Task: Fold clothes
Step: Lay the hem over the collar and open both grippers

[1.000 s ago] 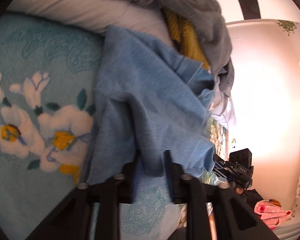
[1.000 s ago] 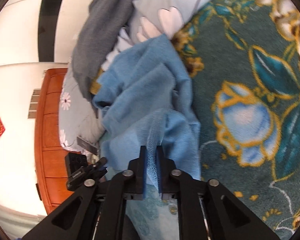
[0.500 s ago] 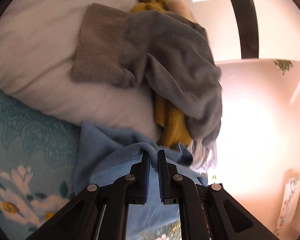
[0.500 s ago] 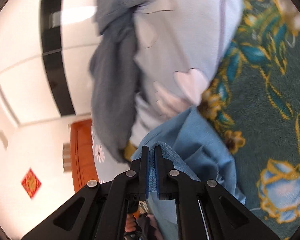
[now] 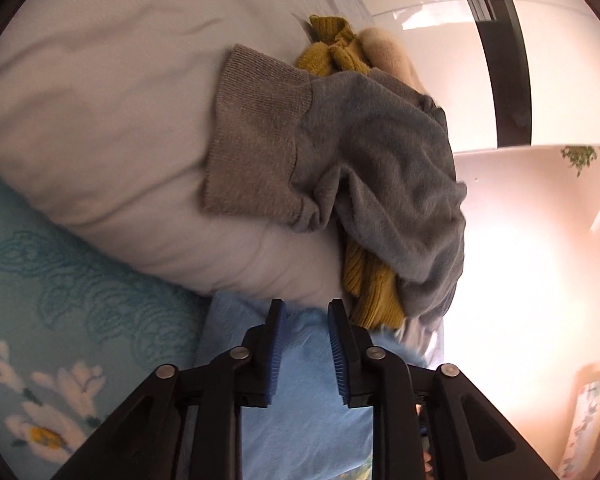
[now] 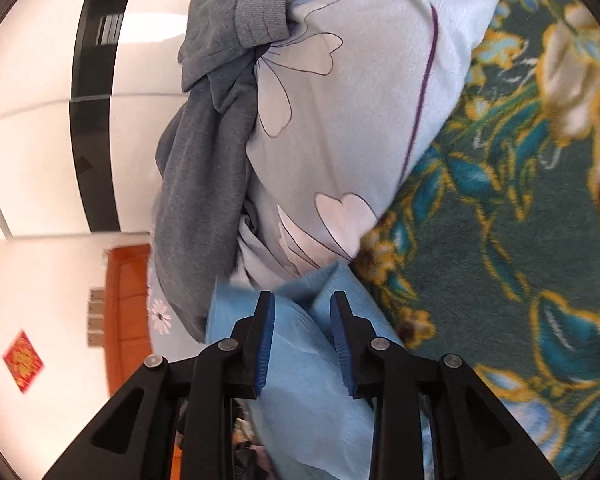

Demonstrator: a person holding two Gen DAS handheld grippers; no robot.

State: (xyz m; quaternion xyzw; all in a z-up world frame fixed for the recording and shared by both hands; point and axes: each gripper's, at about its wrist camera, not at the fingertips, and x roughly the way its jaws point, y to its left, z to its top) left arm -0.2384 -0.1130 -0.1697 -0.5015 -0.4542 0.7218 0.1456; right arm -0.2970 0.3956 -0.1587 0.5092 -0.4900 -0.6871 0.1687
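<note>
Light-blue garment (image 5: 312,376) is lying at six o'clock beneath my left gripper (image 5: 305,312) and right gripper (image 6: 302,300), both spreading wide, a grey sweater (image 5: 380,168) bunching at twelve o'clock.

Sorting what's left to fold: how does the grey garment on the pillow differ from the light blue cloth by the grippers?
The grey garment is bunched and draped over the pillow, showing a ribbed hem; the light blue cloth lies flatter on the bed. Grey sits on a mustard knit; blue lies beneath the open left gripper and right gripper. Neither is gripped.
</note>
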